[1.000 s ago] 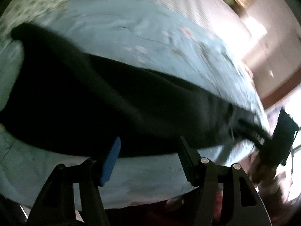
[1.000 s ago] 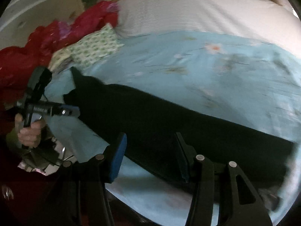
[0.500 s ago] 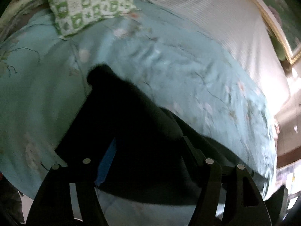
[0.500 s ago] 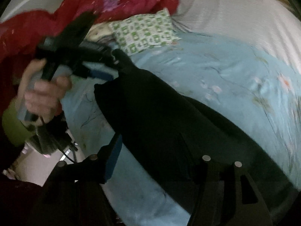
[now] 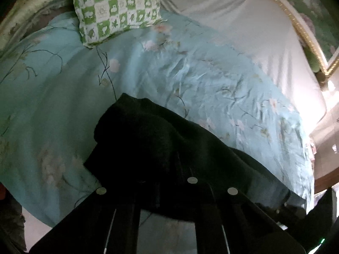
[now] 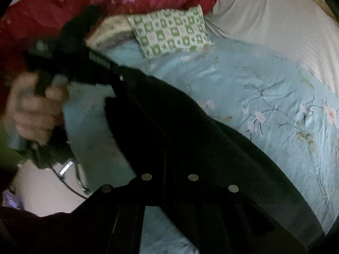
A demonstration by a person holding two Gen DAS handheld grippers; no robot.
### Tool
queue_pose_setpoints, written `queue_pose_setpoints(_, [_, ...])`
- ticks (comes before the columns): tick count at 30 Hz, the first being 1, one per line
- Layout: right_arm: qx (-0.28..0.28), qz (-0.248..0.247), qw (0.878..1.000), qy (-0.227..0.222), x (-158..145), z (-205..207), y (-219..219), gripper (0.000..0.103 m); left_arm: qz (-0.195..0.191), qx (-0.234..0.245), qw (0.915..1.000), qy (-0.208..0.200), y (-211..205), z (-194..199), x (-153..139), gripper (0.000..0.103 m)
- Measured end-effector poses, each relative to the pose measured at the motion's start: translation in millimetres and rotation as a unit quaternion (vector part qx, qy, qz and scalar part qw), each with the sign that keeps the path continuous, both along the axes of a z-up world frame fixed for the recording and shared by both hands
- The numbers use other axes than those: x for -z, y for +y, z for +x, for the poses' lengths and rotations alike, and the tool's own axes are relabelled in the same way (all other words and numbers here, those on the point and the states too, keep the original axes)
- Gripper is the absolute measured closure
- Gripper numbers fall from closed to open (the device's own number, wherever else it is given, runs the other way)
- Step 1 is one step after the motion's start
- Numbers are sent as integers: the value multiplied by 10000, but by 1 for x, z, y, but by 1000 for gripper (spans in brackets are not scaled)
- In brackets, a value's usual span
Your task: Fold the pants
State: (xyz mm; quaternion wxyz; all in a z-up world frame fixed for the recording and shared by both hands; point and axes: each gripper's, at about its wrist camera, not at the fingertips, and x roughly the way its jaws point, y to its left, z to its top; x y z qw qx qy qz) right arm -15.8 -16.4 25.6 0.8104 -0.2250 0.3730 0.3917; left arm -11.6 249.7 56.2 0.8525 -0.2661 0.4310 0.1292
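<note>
Pants (image 5: 161,148), black and soft, lie on the blue flowery quilt (image 5: 211,80) of the bed, below the green checked pillow (image 5: 118,6). One end of them reaches up toward that pillow; the rest runs away from it along the near edge of the bed.

Both claws have just been closing, and cloth sits between their tips. The left claw (image 5: 169,182) is pinched tight on the pants at the end nearer the pillow. The right claw (image 6: 169,169) is pinched tight on the pants farther from the pillow. A hand (image 6: 34,110) holds the left tool, off to the side of the pillow.

I think this is the grabbing step, right before a fold. Next, both claws need to lift together and carry one end over the other, keeping the cloth flat.

No words or labels can be read anywhere.
</note>
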Motion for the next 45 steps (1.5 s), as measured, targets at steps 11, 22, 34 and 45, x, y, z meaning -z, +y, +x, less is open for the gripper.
queue_pose_setpoints(11, [-133,-336,9989,315,26,-6,5,97,-148,169,9997,-51,4,-20,37,96])
queue_pose_setpoints(22, [84,-323,9979,551,45,6,6,96,58,164,9998,-131,7,-18,64,90])
queue_pose_setpoints(34, [284,332,9935,1049,14,11,-16,53,-54,2,9999,-100,20,-45,46,51])
queue_pose_setpoints(45, [1501,735,9757,1417,0,120,-35,53,-1055,-388,9932,312,55,-41,68,38])
